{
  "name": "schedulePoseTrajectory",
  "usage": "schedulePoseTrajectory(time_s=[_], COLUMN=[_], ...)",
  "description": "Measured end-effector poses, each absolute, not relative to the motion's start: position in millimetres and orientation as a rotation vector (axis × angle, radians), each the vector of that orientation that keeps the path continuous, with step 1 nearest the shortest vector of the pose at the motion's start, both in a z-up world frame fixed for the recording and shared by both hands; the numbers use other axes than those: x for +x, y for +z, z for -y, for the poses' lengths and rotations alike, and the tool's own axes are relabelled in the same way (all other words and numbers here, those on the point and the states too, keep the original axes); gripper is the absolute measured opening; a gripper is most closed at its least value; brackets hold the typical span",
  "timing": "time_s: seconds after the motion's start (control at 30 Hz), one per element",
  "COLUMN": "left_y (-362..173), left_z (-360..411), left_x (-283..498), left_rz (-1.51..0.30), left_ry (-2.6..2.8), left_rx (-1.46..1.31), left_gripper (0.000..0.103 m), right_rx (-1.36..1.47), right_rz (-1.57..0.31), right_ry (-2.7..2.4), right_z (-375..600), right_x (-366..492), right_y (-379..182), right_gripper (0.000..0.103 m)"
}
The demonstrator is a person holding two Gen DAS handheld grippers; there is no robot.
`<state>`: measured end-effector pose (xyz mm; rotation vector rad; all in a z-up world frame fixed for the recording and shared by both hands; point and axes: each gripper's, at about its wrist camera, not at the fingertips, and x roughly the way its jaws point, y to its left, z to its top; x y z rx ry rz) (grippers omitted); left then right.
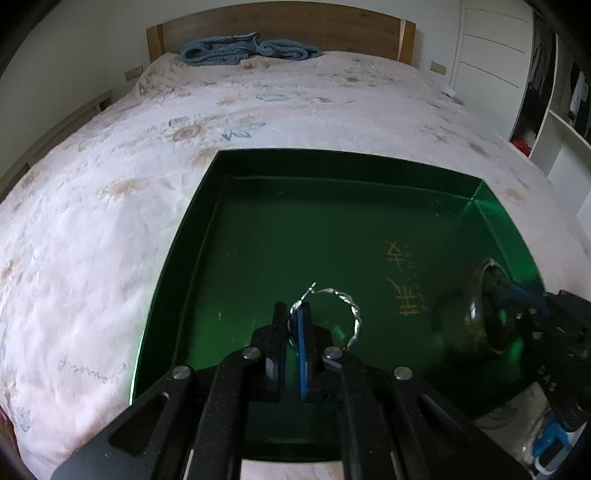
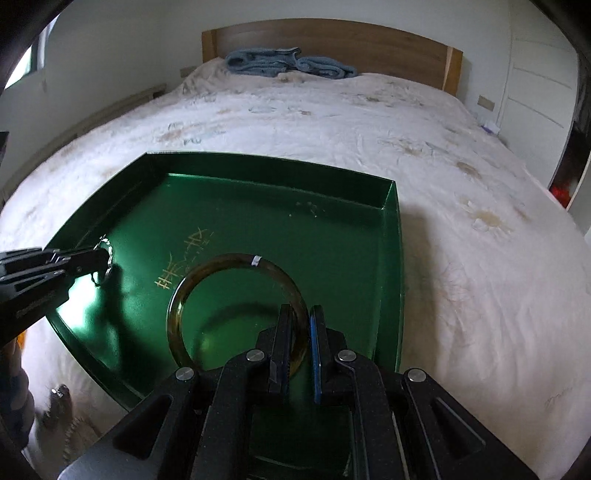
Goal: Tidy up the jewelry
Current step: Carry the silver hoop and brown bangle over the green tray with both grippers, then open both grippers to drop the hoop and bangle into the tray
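A shallow green tray (image 1: 369, 162) (image 2: 266, 162) with gold characters on its floor lies on the bed. My left gripper (image 1: 294, 308) is shut on a thin twisted silver bracelet (image 1: 352, 306) and holds it over the tray's near left part. From the right wrist view that gripper (image 2: 105, 258) and the silver bracelet (image 2: 108, 245) show at the tray's left edge. My right gripper (image 2: 300, 314) is shut on an amber translucent bangle (image 2: 218, 264), held over the tray's near right part. In the left wrist view the bangle (image 1: 476, 306) and right gripper (image 1: 532, 299) appear blurred at the right.
The bed (image 1: 258, 110) wears a pale floral cover. A folded blue blanket (image 1: 240, 48) lies by the wooden headboard (image 1: 280, 22). White wardrobe doors and shelves (image 1: 491, 55) stand to the right. Something fuzzy and brown (image 2: 59, 410) lies beside the tray's near left corner.
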<state>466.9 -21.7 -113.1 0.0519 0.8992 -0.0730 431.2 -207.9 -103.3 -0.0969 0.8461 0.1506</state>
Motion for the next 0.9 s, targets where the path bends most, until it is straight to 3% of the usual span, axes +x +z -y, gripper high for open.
schedulePoseTrajectory(time_s=[0.13, 0.37, 0.47, 0.53, 0.6, 0.9], left_y=[-114, -113, -112, -112, -112, -104], left_z=[22, 18, 16, 16, 17, 14], left_x=[466, 467, 467, 466, 465, 455], left_rz=[-0.897, -0.893, -0.892, -0.885, -0.878, -0.86], left_ry=[-0.085, -0.092, -0.107, -0.111, -0.111, -0.119], left_rx=[0.058, 0.021, -0.001, 0.003, 0.008, 0.001], left_gripper=[0.005, 0.007, 0.012, 0.026, 0.031, 0.033], right_rx=[-0.09, -0.102, -0.104, -0.11, -0.122, -0.135], right_rz=[-0.842, -0.794, -0.759, -0.744, -0.727, -0.707], right_ry=[0.149, 0.151, 0.138, 0.13, 0.121, 0.106], right_z=[211, 207, 207, 207, 205, 204], right_x=[431, 424, 419, 418, 416, 413], right_y=[-104, -95, -88, -86, -83, -76], right_gripper=[0.013, 0.041, 0.043, 0.045, 0.047, 0.054])
